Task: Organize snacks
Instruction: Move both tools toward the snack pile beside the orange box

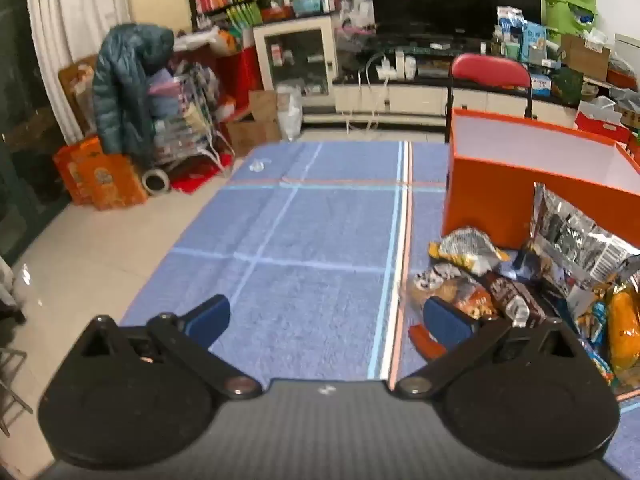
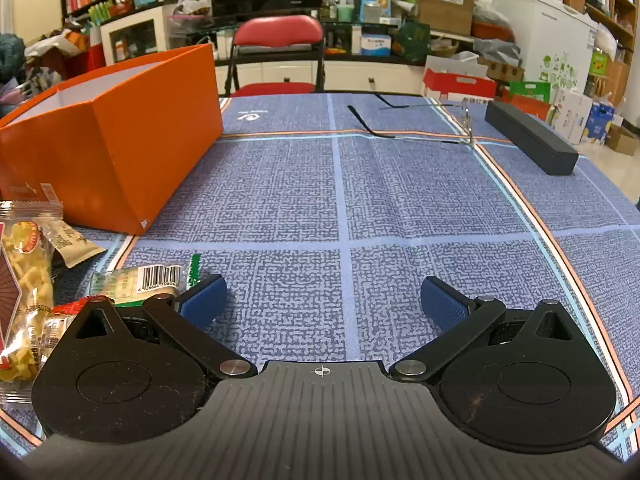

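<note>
An open orange box [image 1: 500, 192] with a white inside stands on the blue checked tablecloth [image 1: 304, 240]. In front of it lies a heap of snack packets [image 1: 520, 280], among them a silver bag [image 1: 576, 240] leaning on the box. My left gripper [image 1: 326, 318] is open over bare cloth, its right finger just left of the heap. In the right wrist view the orange box [image 2: 112, 136] is at the left, with a clear bag of yellow snacks [image 2: 24, 288] and a green barcoded packet [image 2: 152, 280] below it. My right gripper [image 2: 324, 300] is open over bare cloth, its left finger beside the green packet.
A black bar-shaped object [image 2: 532, 142] and a pair of glasses [image 2: 416, 128] lie at the far right of the table. A red chair [image 2: 278, 52] stands behind the far edge. The left table edge [image 1: 172, 240] drops to a tiled floor with boxes and a rack.
</note>
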